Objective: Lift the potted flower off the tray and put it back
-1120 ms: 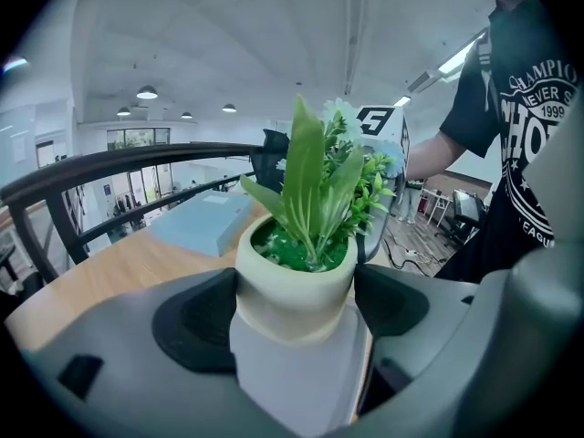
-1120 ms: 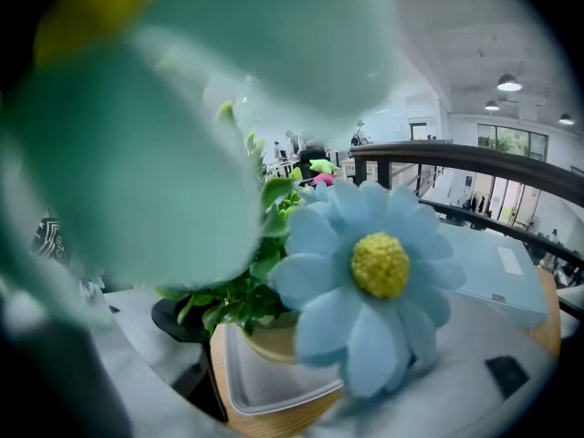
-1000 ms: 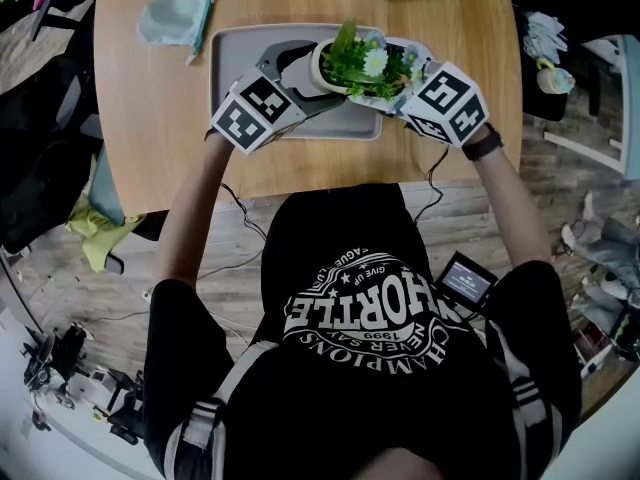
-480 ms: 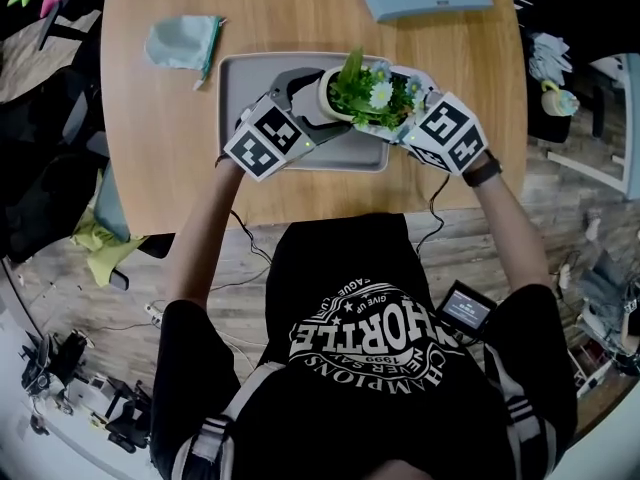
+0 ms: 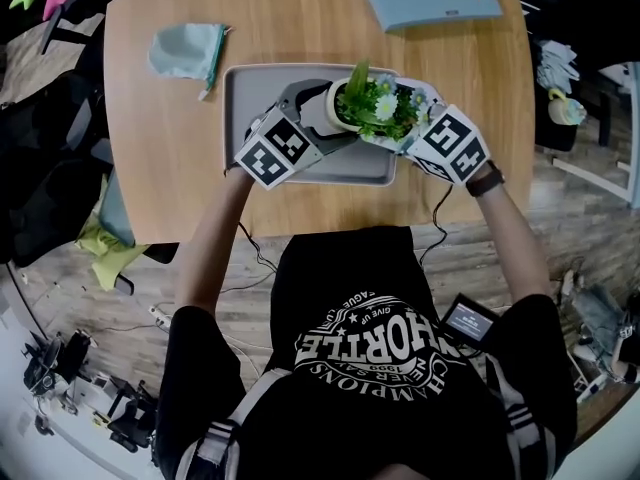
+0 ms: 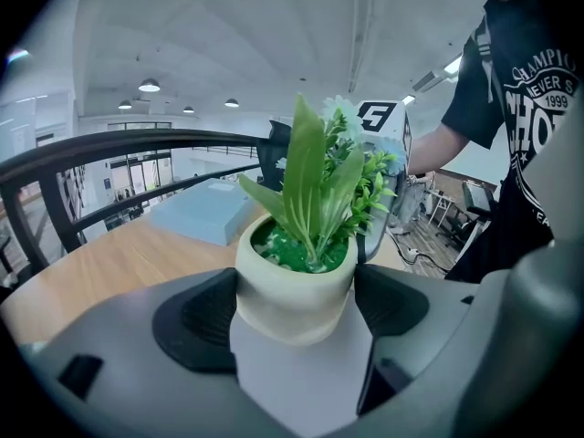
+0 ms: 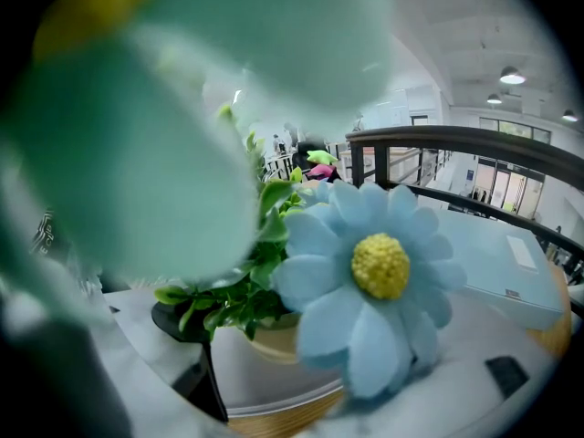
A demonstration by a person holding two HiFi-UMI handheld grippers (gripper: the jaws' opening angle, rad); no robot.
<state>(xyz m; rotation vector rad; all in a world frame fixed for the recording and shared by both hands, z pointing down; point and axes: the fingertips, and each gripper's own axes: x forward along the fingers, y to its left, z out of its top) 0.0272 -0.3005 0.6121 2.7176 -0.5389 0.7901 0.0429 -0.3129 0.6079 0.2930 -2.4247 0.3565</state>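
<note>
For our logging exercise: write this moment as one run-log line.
left gripper: shut on potted flower | right gripper: open, jaws among the blooms | plant upright over grey tray | lifted clear: cannot tell

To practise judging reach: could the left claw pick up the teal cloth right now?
Probably not: the left claw is shut on the flower pot. The teal cloth lies uncovered beside the tray; only that grip hinders.
</note>
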